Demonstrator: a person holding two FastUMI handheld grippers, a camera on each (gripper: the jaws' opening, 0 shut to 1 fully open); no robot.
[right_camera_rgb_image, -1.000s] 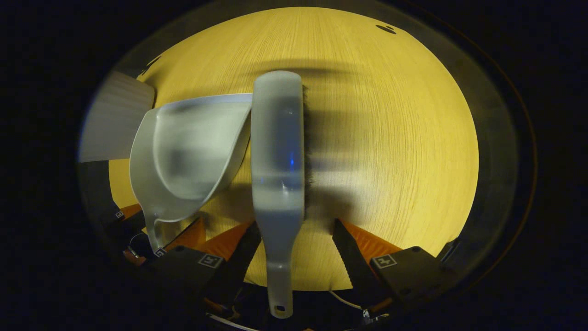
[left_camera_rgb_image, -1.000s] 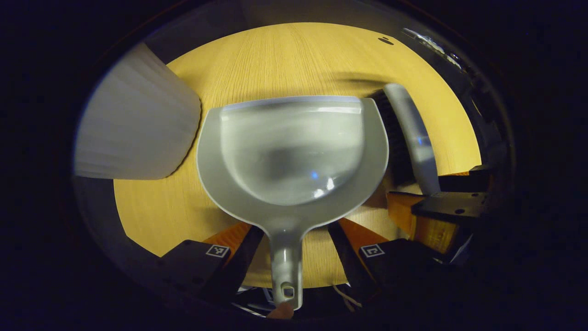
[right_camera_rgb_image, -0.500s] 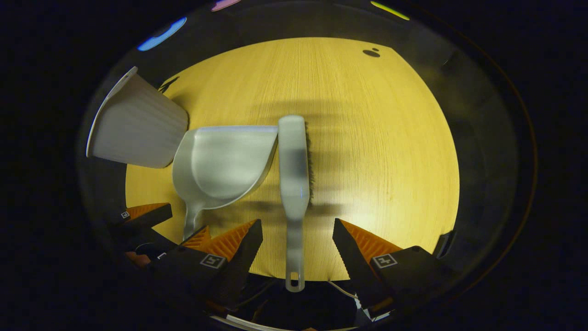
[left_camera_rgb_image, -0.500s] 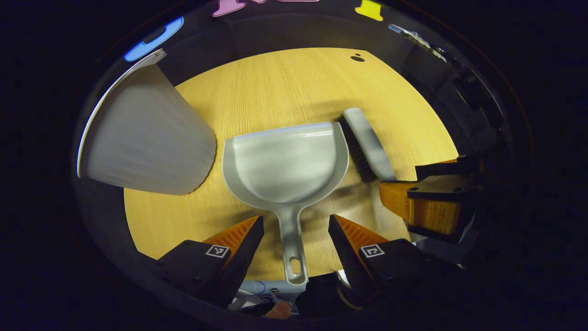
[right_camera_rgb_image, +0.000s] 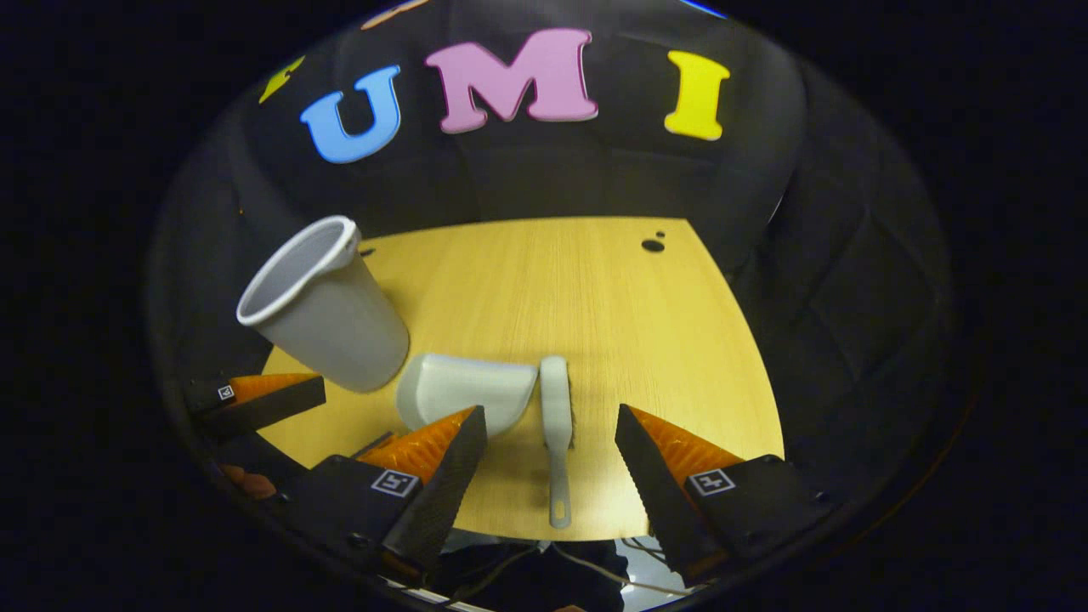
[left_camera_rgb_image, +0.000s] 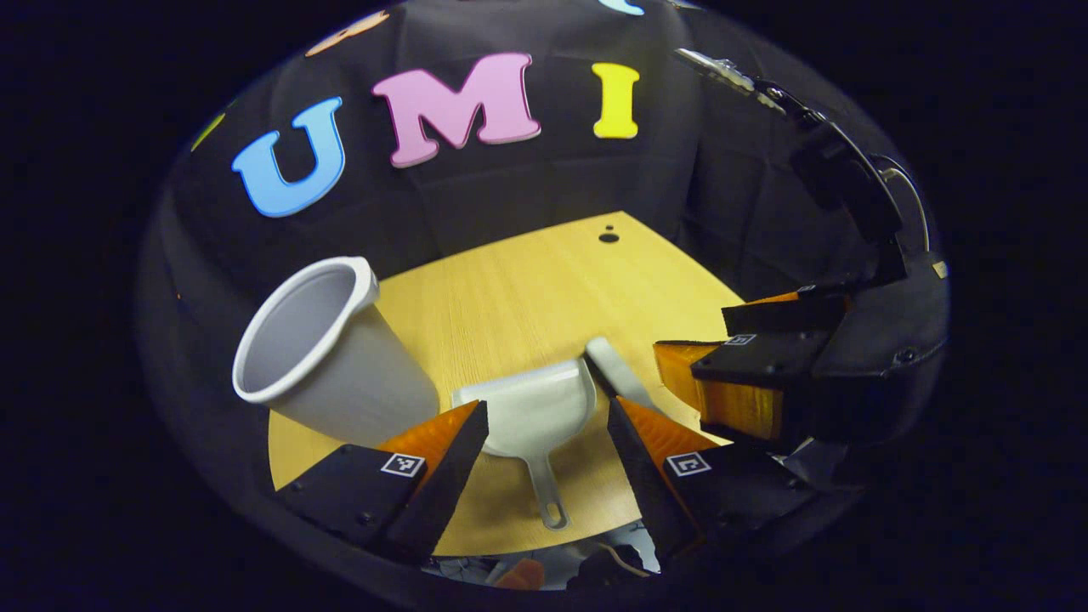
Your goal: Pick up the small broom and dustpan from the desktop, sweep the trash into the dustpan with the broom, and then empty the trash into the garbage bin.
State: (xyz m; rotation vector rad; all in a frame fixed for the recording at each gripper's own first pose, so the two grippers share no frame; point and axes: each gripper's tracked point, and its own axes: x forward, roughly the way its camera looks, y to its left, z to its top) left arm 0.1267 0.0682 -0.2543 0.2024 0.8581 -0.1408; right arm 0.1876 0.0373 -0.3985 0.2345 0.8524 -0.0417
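In the left gripper view, the left claw [left_camera_rgb_image: 544, 442] hangs above the wooden surface [left_camera_rgb_image: 527, 297] with its two fingers spread wide apart and nothing between them. The grey dustpan [left_camera_rgb_image: 531, 408] lies flat on the surface straight ahead at 12 o'clock from the claw, its mouth pointing away toward the booth wall and its handle running back toward the near edge, ending in a hanging hole. The small broom [left_camera_rgb_image: 616, 374] lies just beside the dustpan at its 3 o'clock side, touching or nearly touching the pan's rim. The pale garbage bin [left_camera_rgb_image: 327, 353] stands on the surface at 9 o'clock from the dustpan, near it, its open mouth empty-looking from this angle. The right claw [left_camera_rgb_image: 739, 382] sits at 3 o'clock in this view, above the surface's right edge.

In the right gripper view, the right claw [right_camera_rgb_image: 548, 450] also has its fingers parted, holding nothing. The broom [right_camera_rgb_image: 557, 416] lies directly between and beyond them, handle toward the near edge. The dustpan [right_camera_rgb_image: 463, 391] rests at 9 o'clock of the broom, and the garbage bin [right_camera_rgb_image: 327, 306] stands at 10 o'clock.
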